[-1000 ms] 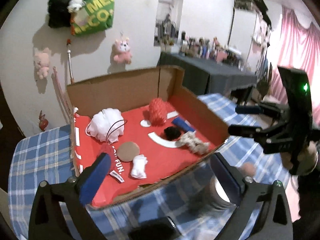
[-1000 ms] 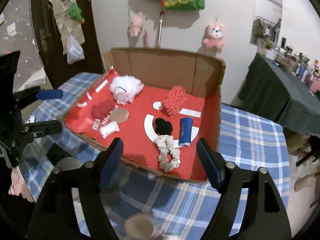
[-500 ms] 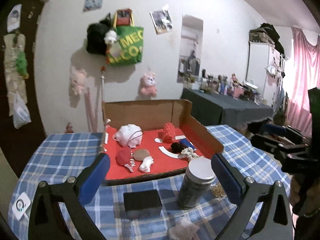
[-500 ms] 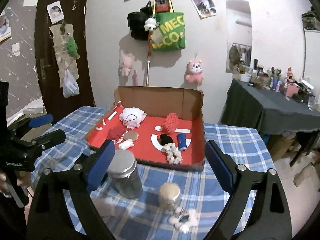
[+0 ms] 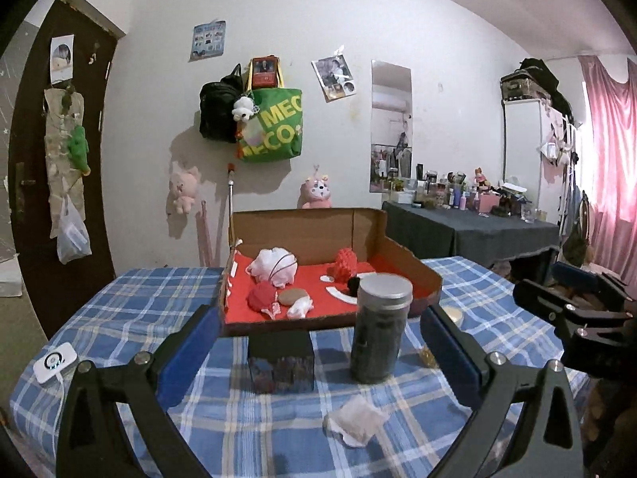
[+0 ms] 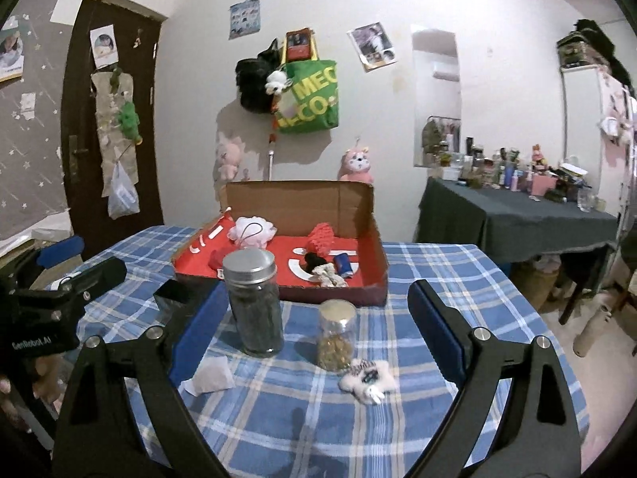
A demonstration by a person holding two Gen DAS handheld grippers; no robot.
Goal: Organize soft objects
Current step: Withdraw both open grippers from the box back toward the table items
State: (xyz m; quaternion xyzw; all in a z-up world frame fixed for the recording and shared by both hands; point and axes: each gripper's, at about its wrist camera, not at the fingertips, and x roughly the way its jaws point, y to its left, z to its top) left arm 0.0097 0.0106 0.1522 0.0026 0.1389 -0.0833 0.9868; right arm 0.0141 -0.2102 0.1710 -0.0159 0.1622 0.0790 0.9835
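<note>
A cardboard box (image 5: 398, 255) with a red floor (image 6: 284, 243) stands on the blue checked table and holds several soft things: a white puff (image 5: 272, 266), a red ball (image 5: 260, 296), a red knit piece (image 6: 320, 237), a beige scrunchie (image 6: 328, 275). On the cloth in front lie a small white pouch (image 5: 356, 420) (image 6: 211, 374) and a white plush toy (image 6: 368, 378). My left gripper (image 5: 318, 358) and right gripper (image 6: 316, 330) are both open and empty, held back from the box over the table's near side.
A tall dark jar with a metal lid (image 6: 254, 306) (image 5: 380, 326), a small glass jar (image 6: 336, 334) and a black box (image 5: 280, 362) stand in front of the cardboard box. A white device (image 5: 53, 362) lies at the table's left edge. A dark side table (image 6: 513, 219) stands to the right.
Both grippers have pulled back and away from the box, so the jars, black box, pouch and plush toy on the near cloth have come into view. Both stay open.
</note>
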